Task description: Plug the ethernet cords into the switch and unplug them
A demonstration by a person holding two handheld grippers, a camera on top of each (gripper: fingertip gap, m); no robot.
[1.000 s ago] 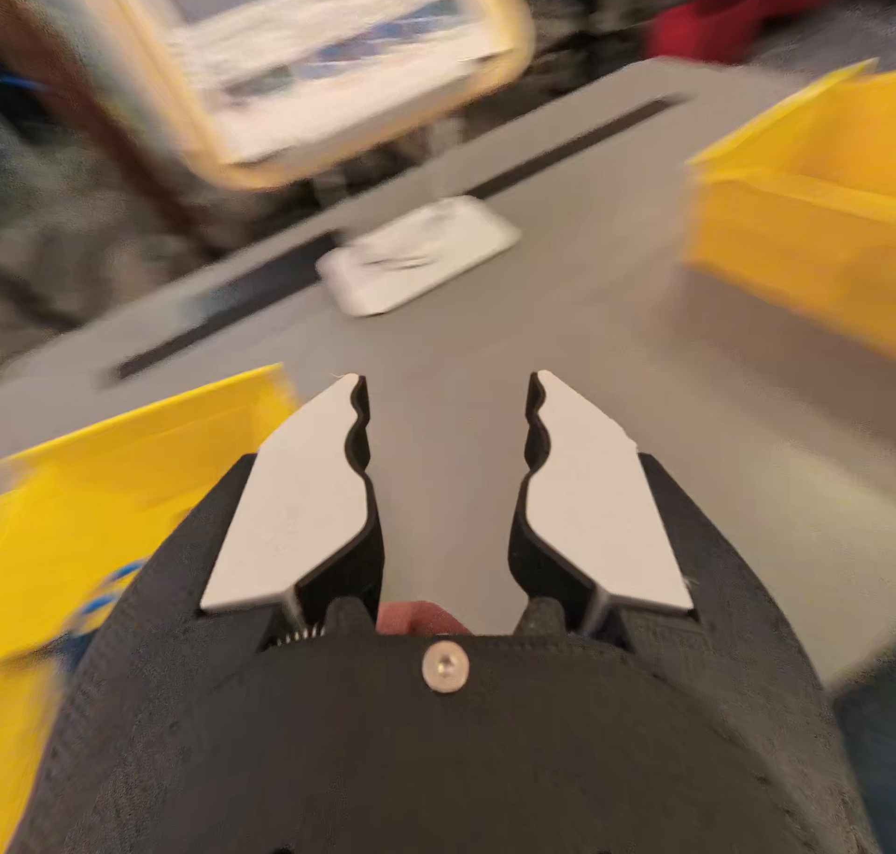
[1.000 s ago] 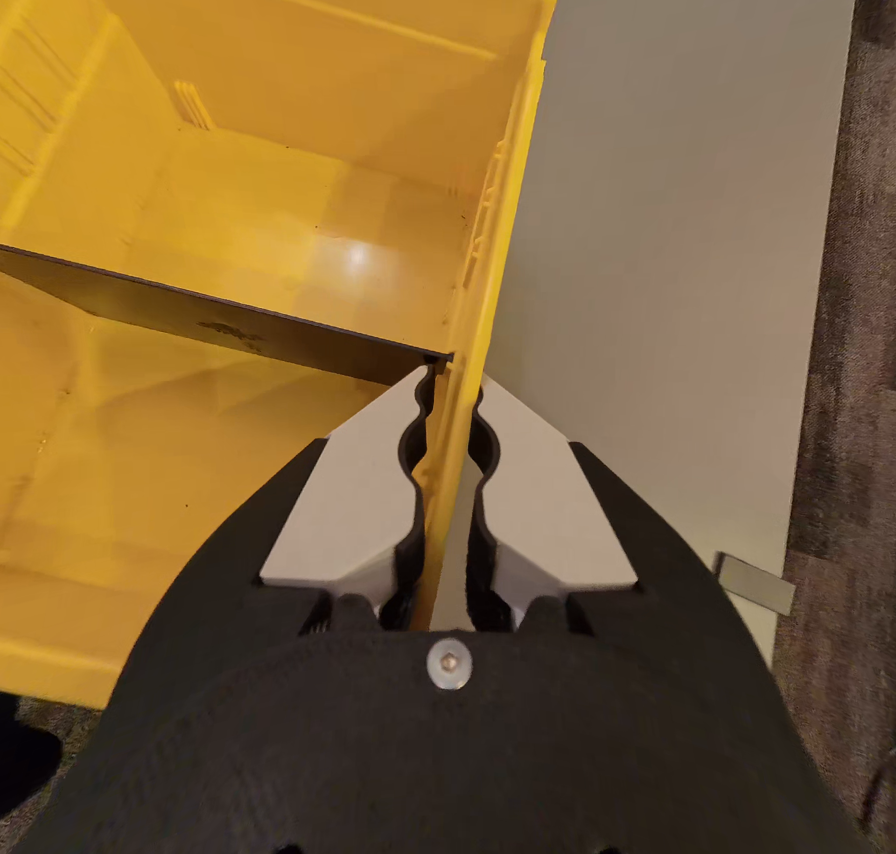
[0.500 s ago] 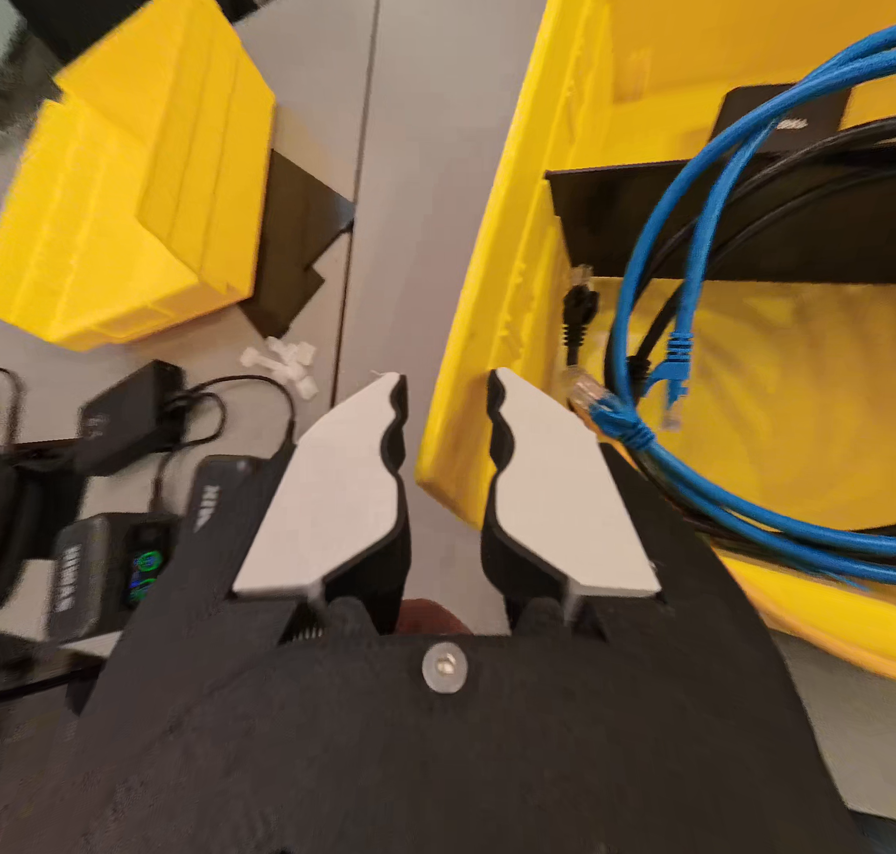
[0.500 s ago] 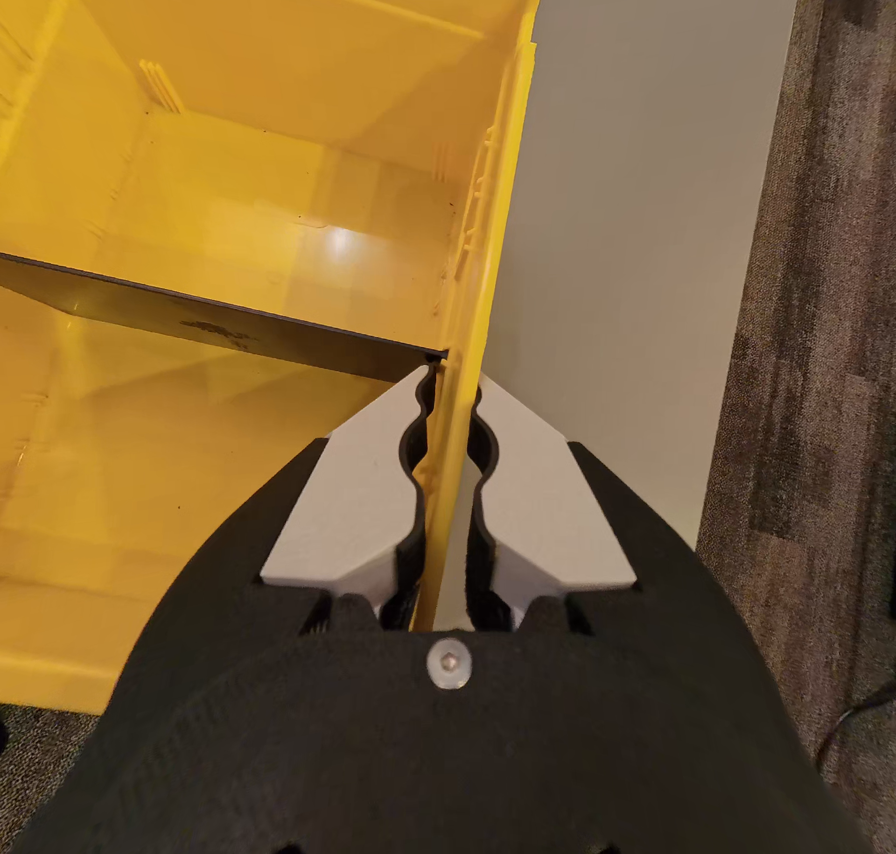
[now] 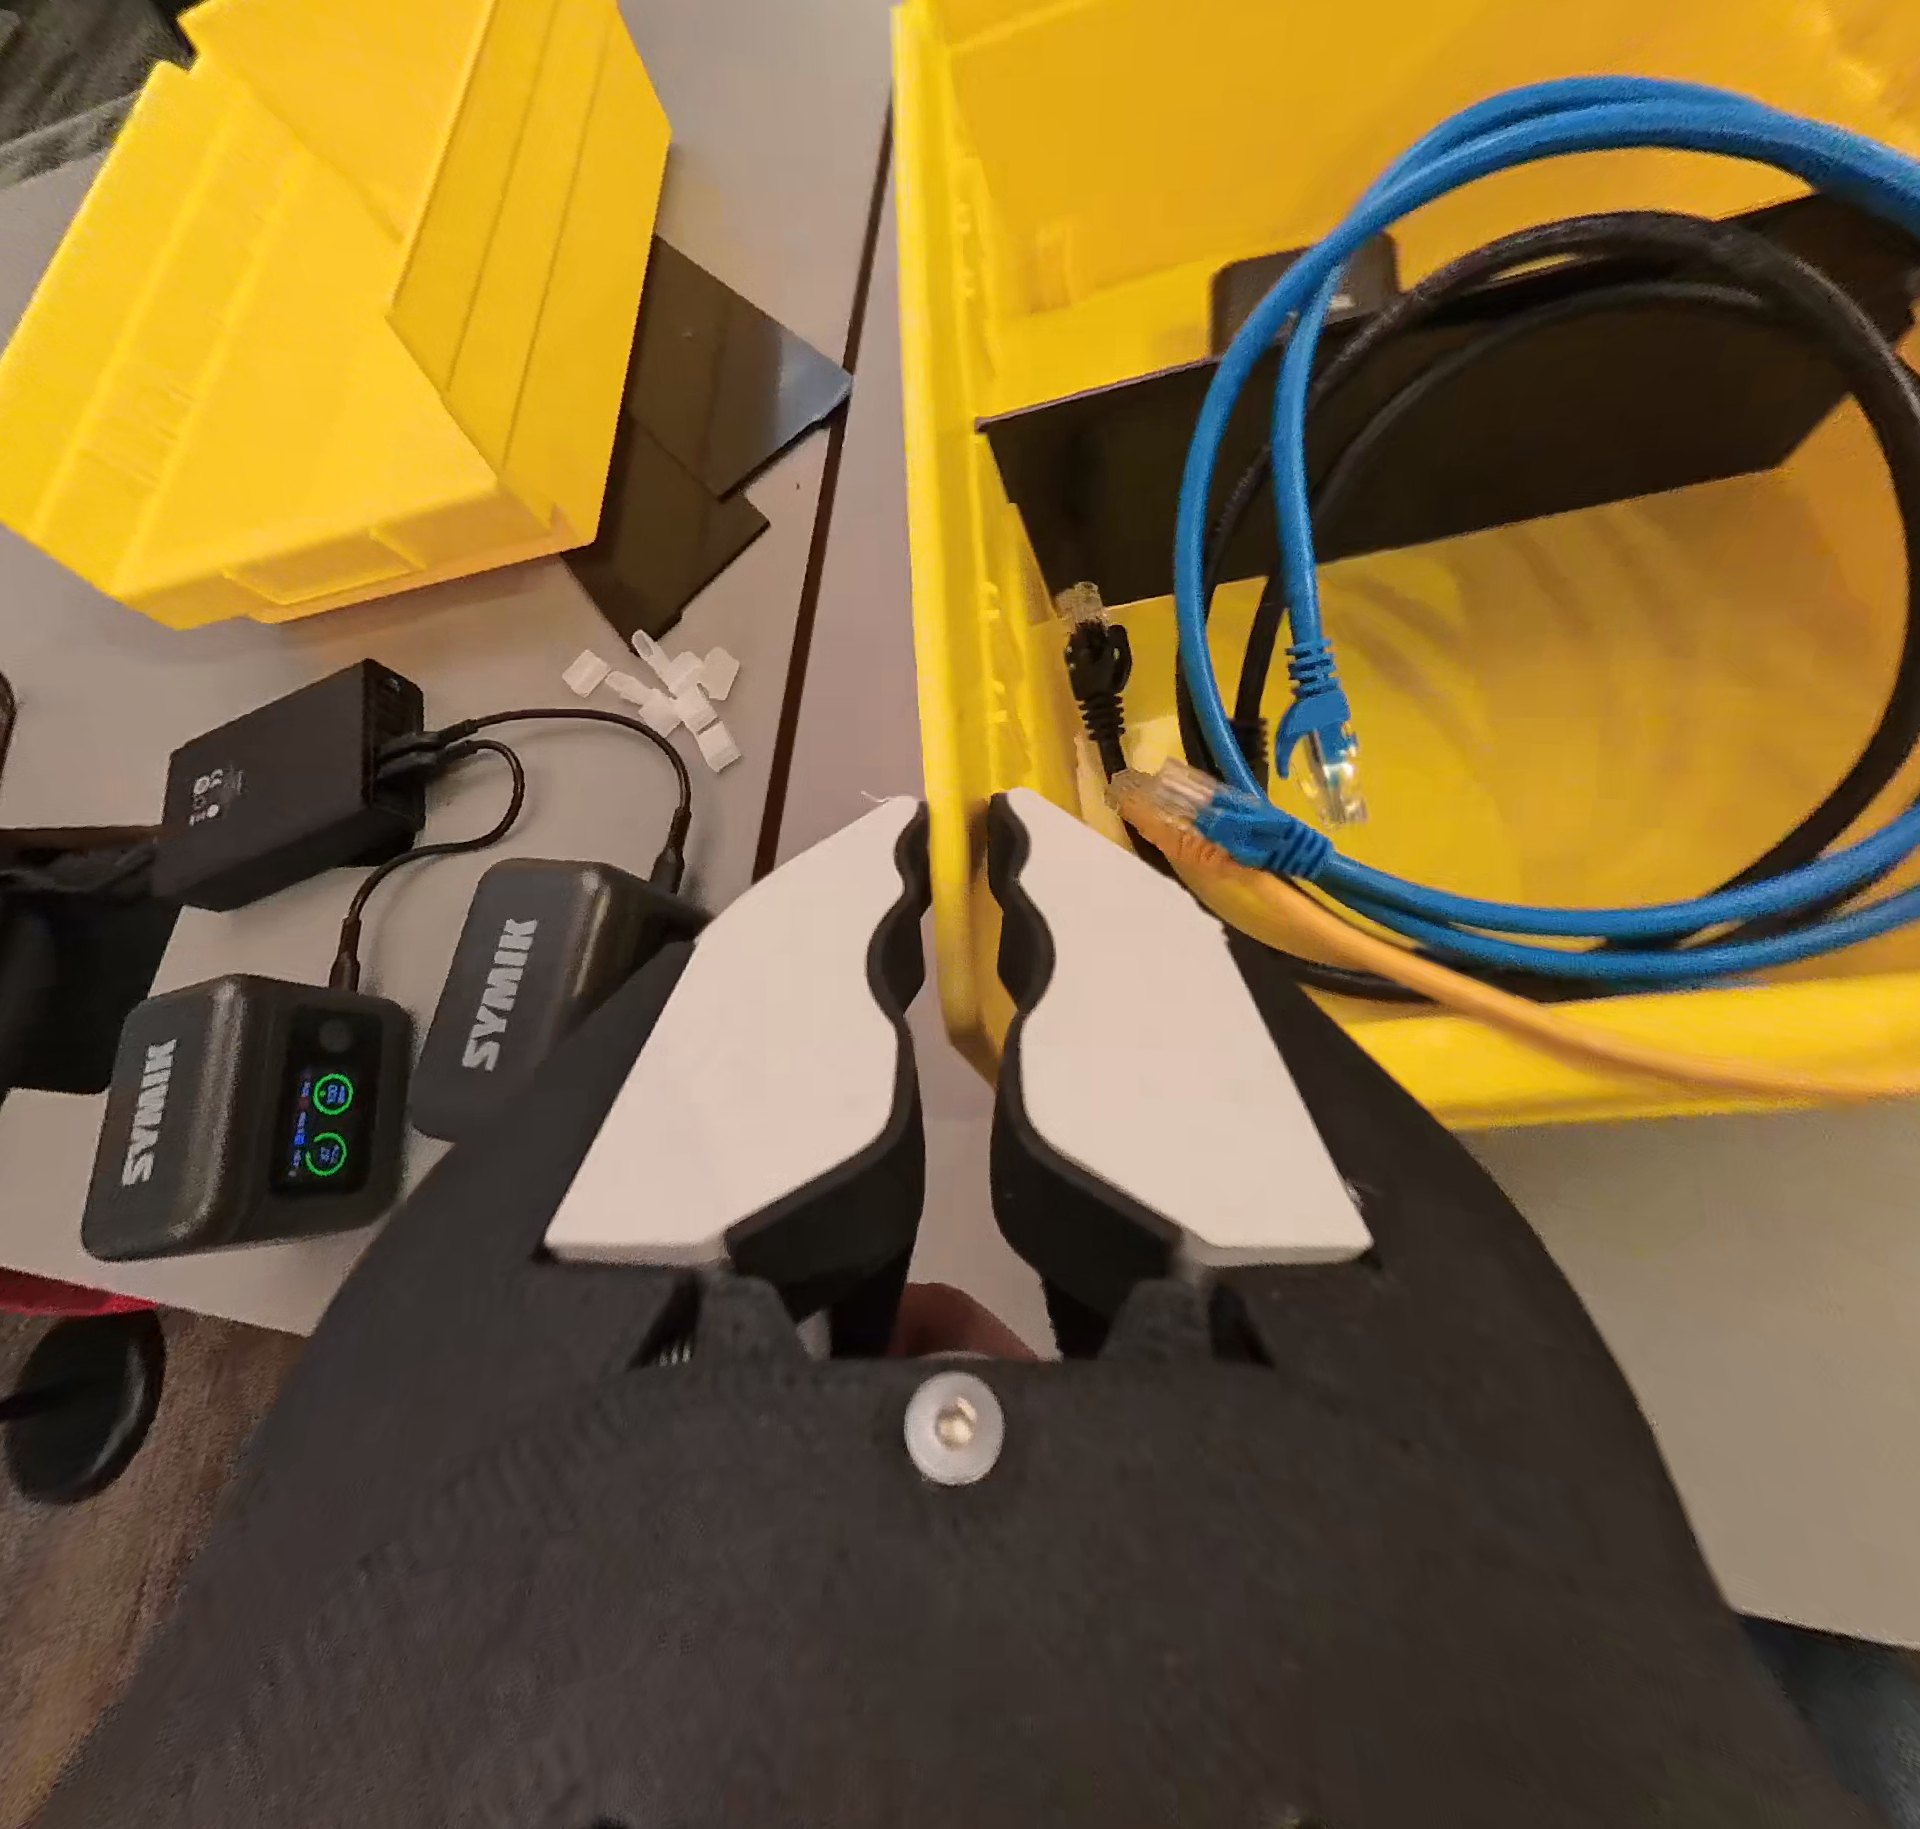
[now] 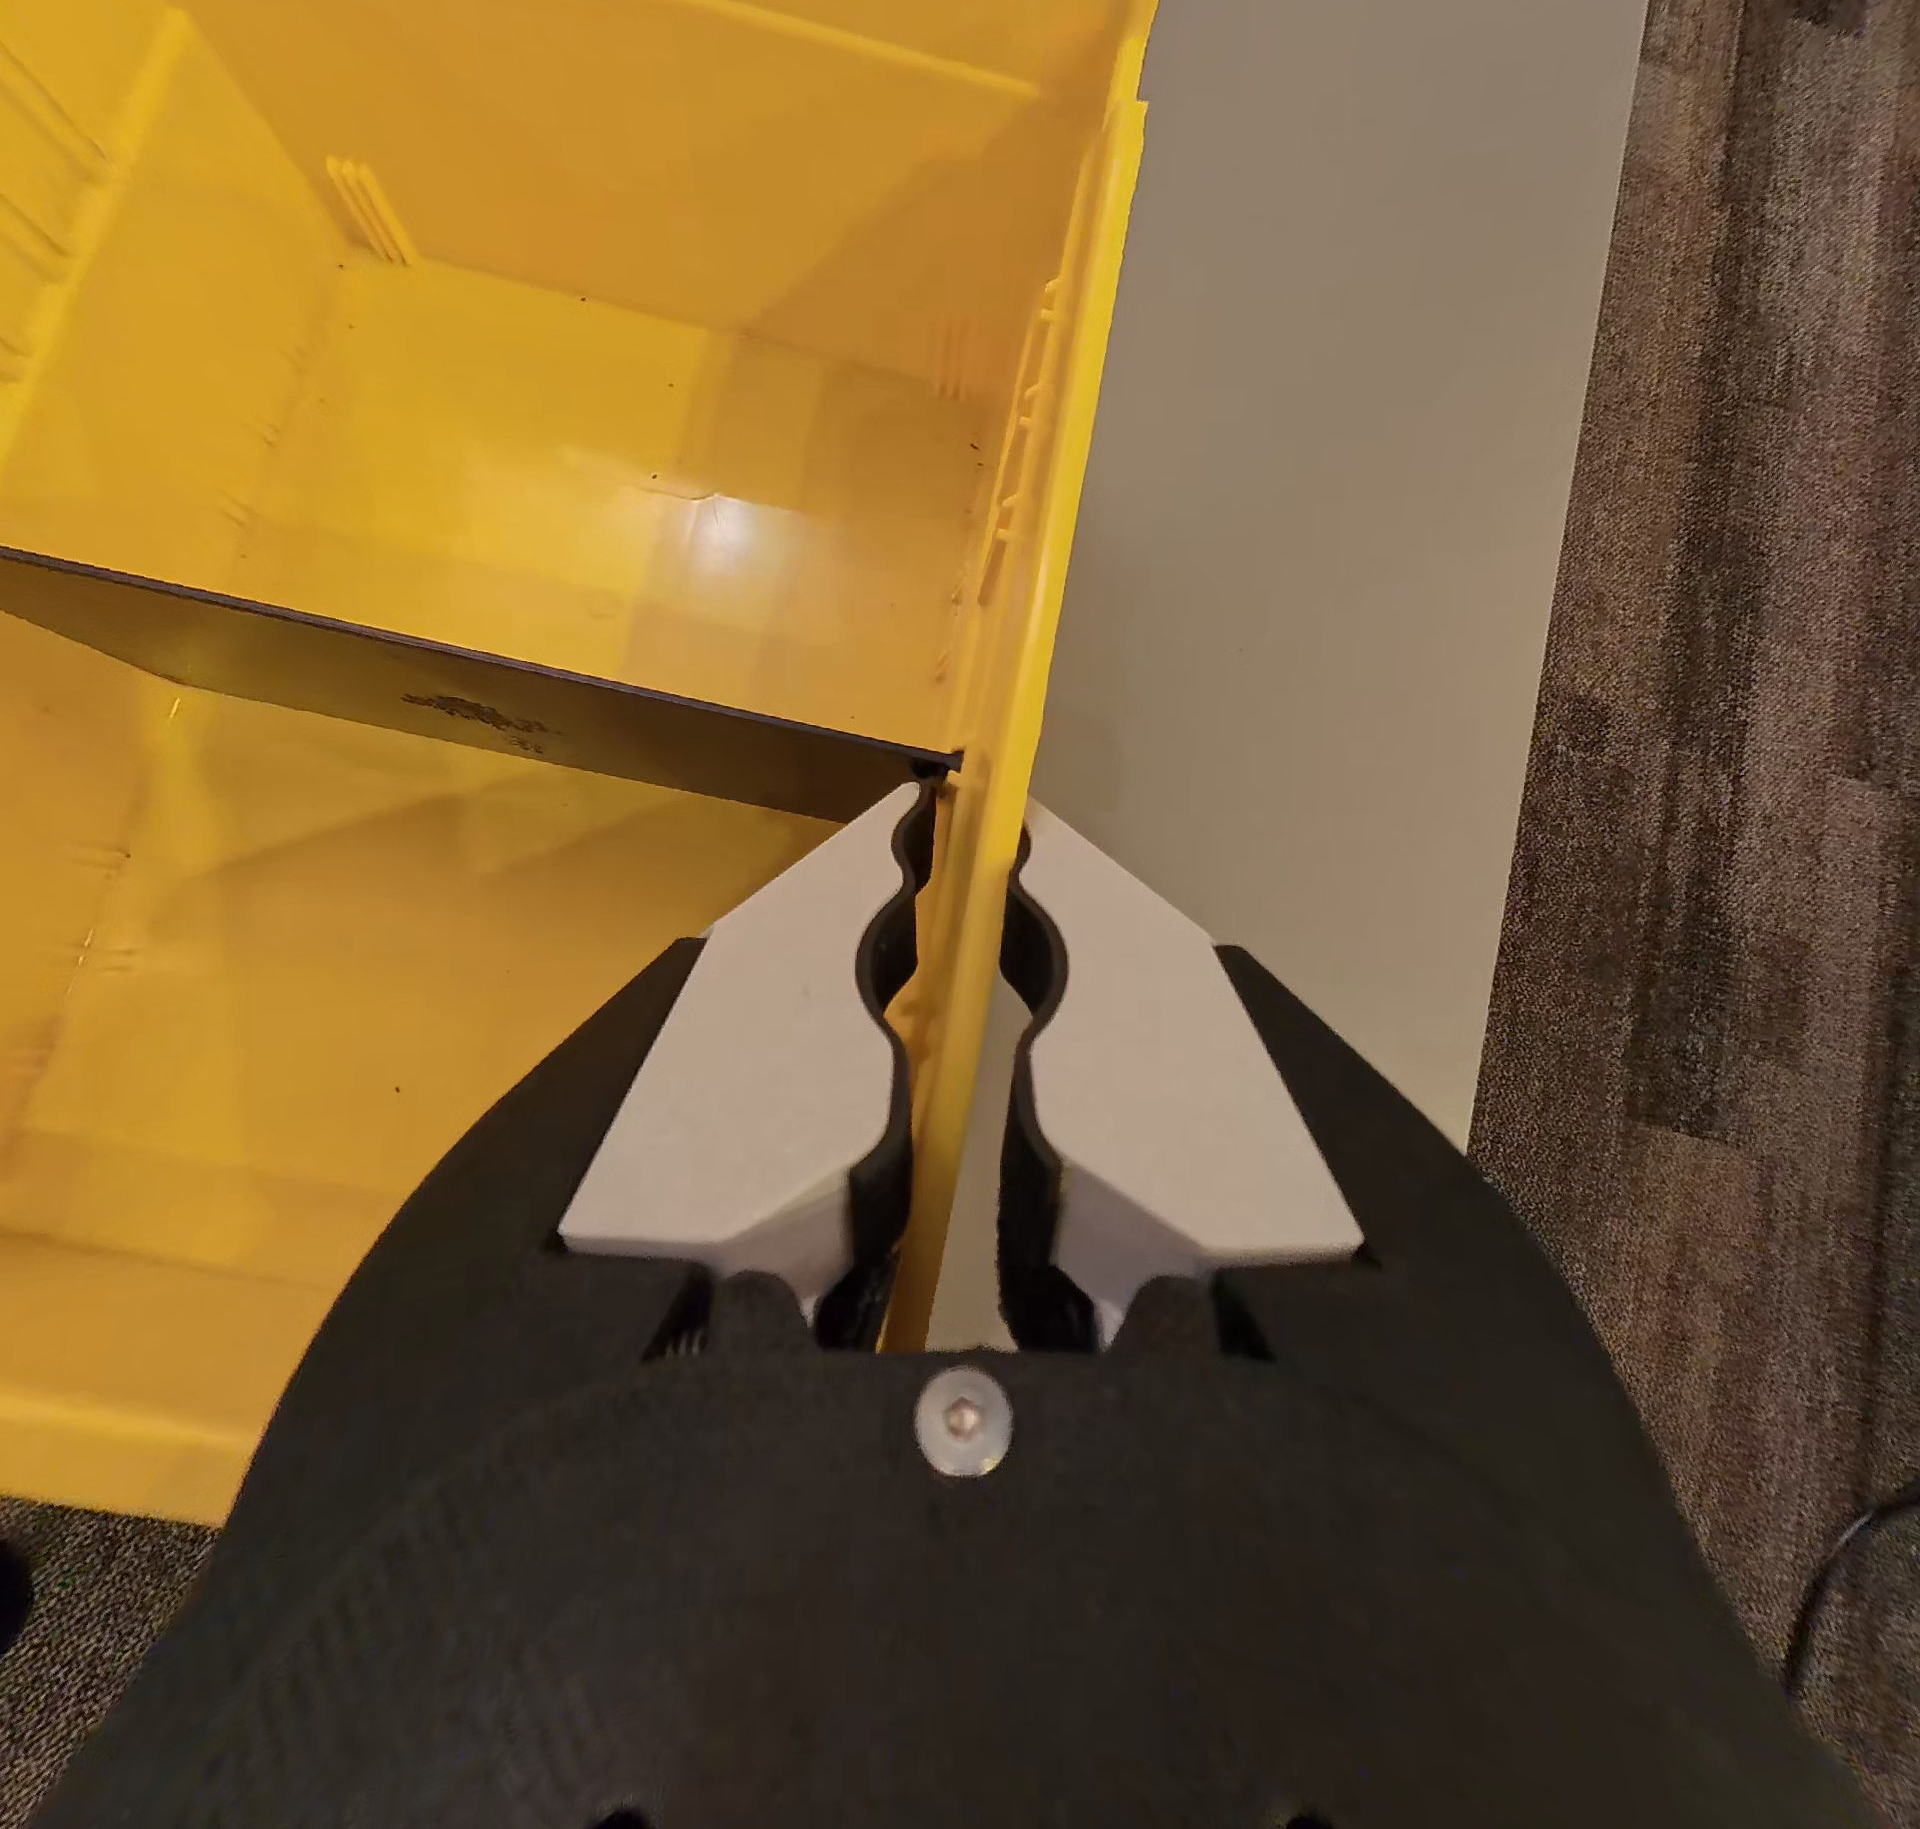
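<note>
Both grippers sit on yellow bin walls, no cord in hand yet.

Left gripper (image 5: pixel 958 823): fingers nearly closed, straddling the left wall of the yellow bin (image 5: pixel 940 491). Whether the pads actually bite is not clear. Right gripper (image 6: pixel 971 823): fingers closed down on the right wall of an empty divided yellow bin (image 6: pixel 1049 553), pads touching both faces.

Task items: the ethernet cords lie coiled in the near compartment of the left-view bin, draped over the black divider (image 5: pixel 1143 491). A dark box (image 5: pixel 1299 288) behind the divider is probably the switch; too hidden to confirm.

Risks:
- Bin slides or tips if either wall grip is pulled sideways; thin wall can flex out of the fingers.
- Coils are interlaced, so lifting one cord likely drags the others.
- Plug latch tabs can snag on the divider edge.

Count:
- Cords: 1 blue cord (image 5: pixel 1236 491), 1 black cord (image 5: pixel 1621 252), 1 yellow cord (image 5: pixel 1382 958).
- Visible plugs: 4, namely two blue, one black plug (image 5: pixel 1096 657), one on the yellow.
- Extra stacked yellow bins (image 5: pixel 312 273) on the table (image 5: pixel 810 148).
- 2 dark battery packs (image 5: pixel 244 1114), 1 black adapter (image 5: pixel 291 782).
- Small pile of clear clips (image 5: pixel 675 688).
</note>
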